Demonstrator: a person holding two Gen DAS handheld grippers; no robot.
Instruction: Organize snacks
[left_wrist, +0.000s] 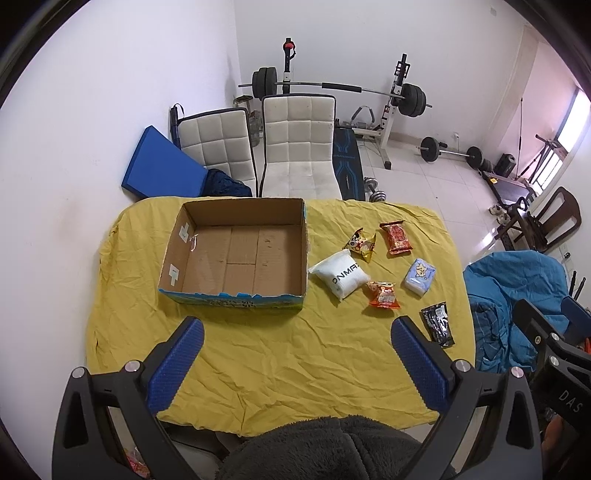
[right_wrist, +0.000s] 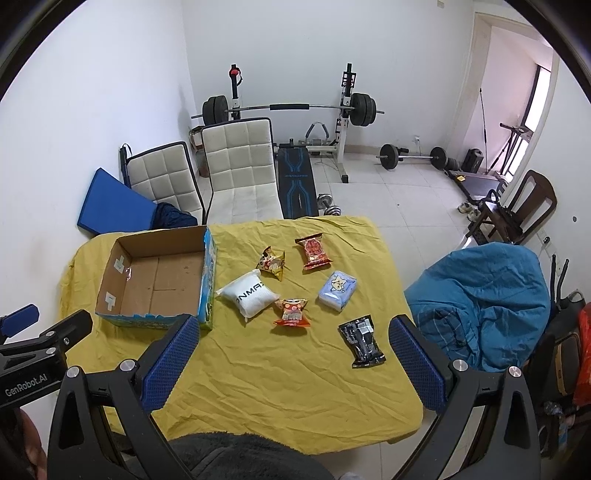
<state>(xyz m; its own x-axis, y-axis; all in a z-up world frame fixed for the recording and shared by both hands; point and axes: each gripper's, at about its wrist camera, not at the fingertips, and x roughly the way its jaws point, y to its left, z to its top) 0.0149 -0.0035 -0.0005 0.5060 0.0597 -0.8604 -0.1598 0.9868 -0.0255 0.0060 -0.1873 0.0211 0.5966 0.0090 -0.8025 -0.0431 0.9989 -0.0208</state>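
An empty cardboard box (left_wrist: 236, 254) (right_wrist: 159, 280) stands open on the left of the yellow-covered table (left_wrist: 295, 362) (right_wrist: 295, 387). Several snack packs lie to its right: a white pouch (left_wrist: 339, 274) (right_wrist: 248, 292), a yellow packet (left_wrist: 362, 244) (right_wrist: 272, 263), a red pack (left_wrist: 396, 237) (right_wrist: 314, 251), a small orange pack (left_wrist: 382, 295) (right_wrist: 292, 312), a pale blue pack (left_wrist: 419, 277) (right_wrist: 337, 289) and a black packet (left_wrist: 438, 324) (right_wrist: 362, 344). My left gripper (left_wrist: 297, 334) hovers open over the near table. My right gripper (right_wrist: 295, 332) is open too, holding nothing.
Two white padded chairs (left_wrist: 295, 147) (right_wrist: 240, 166) stand behind the table, with a blue mat (left_wrist: 162, 166) against the wall. A barbell rack (right_wrist: 288, 107) and weights fill the back. A blue cloth heap (right_wrist: 480, 302) sits right of the table.
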